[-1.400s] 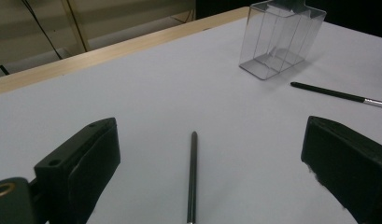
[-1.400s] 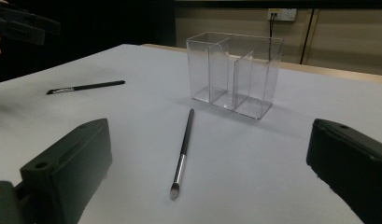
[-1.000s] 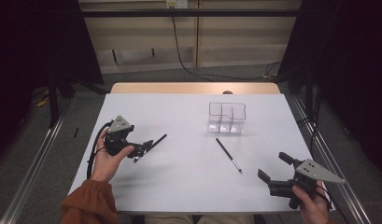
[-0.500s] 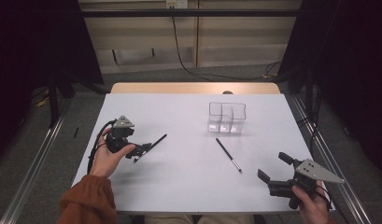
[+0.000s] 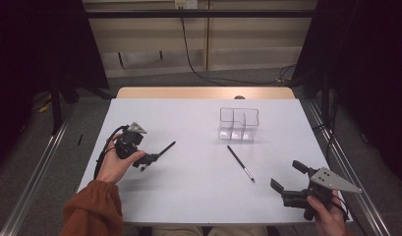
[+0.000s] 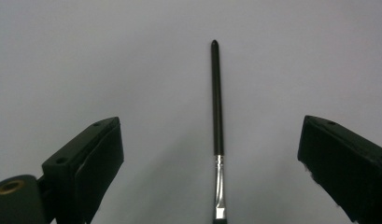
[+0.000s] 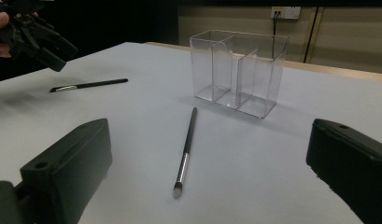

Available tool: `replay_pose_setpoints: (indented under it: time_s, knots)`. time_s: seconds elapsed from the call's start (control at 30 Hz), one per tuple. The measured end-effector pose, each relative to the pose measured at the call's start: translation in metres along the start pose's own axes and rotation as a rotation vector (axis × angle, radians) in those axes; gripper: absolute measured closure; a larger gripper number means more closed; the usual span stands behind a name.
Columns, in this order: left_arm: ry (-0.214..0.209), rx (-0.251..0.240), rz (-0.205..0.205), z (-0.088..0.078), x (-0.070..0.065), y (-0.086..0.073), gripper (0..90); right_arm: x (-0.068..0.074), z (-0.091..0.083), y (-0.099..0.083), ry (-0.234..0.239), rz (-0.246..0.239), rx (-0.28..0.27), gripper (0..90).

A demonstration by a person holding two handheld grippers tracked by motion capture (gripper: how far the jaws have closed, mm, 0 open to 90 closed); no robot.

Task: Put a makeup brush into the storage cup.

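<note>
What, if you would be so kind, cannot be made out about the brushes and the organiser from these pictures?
- Left brush: its bristle tip is cut off by the bottom edge of the left gripper view; in the high view the left gripper covers that end.
- Middle brush: bristle shape too small in the high view.
- Clear organiser: its compartments look empty, but the transparent walls leave that uncertain.
</note>
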State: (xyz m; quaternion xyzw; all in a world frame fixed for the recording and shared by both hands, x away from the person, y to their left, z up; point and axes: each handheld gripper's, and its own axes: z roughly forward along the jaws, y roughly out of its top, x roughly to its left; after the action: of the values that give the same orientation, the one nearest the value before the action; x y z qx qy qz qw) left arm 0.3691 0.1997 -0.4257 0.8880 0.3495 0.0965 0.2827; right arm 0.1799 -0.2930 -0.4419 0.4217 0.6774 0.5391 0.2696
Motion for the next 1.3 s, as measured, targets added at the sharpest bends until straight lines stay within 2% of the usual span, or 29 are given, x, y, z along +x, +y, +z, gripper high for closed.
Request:
replay_pose_setpoints:
  time_s: [0.07,0.13,0.17,0.27,0.37,0.5,0.57,0.63,0.7,0.73,0.8,0.87,0.93,0.97,1.0,1.13,1.3]
  knots:
    - [-0.008,0.045,0.004,0.001,0.001,0.004,6.6,0.0,0.0,0.0,0.001,-0.002,-0.002,0.0]
    - [0.0,0.059,0.008,0.001,0.001,0.007,5.8,0.0,0.0,0.0,0.002,-0.002,-0.001,0.0]
    - [-0.01,0.077,0.017,0.002,0.001,0.008,5.8,0.0,0.0,0.0,0.002,-0.002,0.001,0.0]
    - [0.001,0.13,0.048,0.005,0.0,0.011,5.1,0.0,0.0,0.0,0.003,-0.005,0.003,0.0]
    - [0.004,0.156,0.042,0.007,0.001,0.013,5.3,0.0,0.0,0.0,0.006,-0.007,0.002,0.0]
    - [0.009,0.232,0.049,0.015,0.004,0.015,8.3,0.0,0.0,0.0,0.007,-0.007,0.002,0.0]
    - [-0.003,0.248,0.046,0.018,0.005,0.016,11.0,0.0,0.0,0.0,0.007,-0.008,0.001,0.0]
    - [-0.01,0.268,0.058,0.019,0.005,0.018,19.2,0.0,0.001,0.0,0.009,-0.007,0.003,0.0]
    - [-0.01,0.253,0.055,0.019,0.005,0.02,21.5,0.0,0.001,0.0,0.008,-0.003,0.004,0.0]
    - [-0.013,0.263,0.058,0.02,0.004,0.02,22.0,0.0,0.001,-0.001,0.008,-0.003,0.004,0.0]
    - [-0.023,0.289,0.067,0.023,0.003,0.019,28.5,0.0,0.001,-0.001,0.009,-0.004,0.004,0.0]
    - [-0.018,0.312,0.067,0.026,0.003,0.018,30.0,0.0,0.001,-0.001,0.01,-0.008,0.005,0.0]
    - [-0.04,0.328,0.054,0.029,0.003,0.017,35.1,0.0,0.001,-0.001,0.01,-0.008,0.006,0.0]
    - [-0.047,0.337,0.061,0.03,0.004,0.018,37.0,0.0,0.001,-0.001,0.011,-0.007,0.005,0.0]
    - [-0.041,0.35,0.048,0.031,0.004,0.018,39.1,0.0,0.001,-0.001,0.011,-0.008,0.006,0.0]
    - [-0.046,0.39,0.036,0.035,0.004,0.017,39.4,0.0,0.001,-0.001,0.011,-0.007,0.006,0.0]
    - [-0.023,0.401,0.051,0.037,0.002,0.018,42.4,0.0,0.001,-0.001,0.011,-0.007,0.008,0.0]
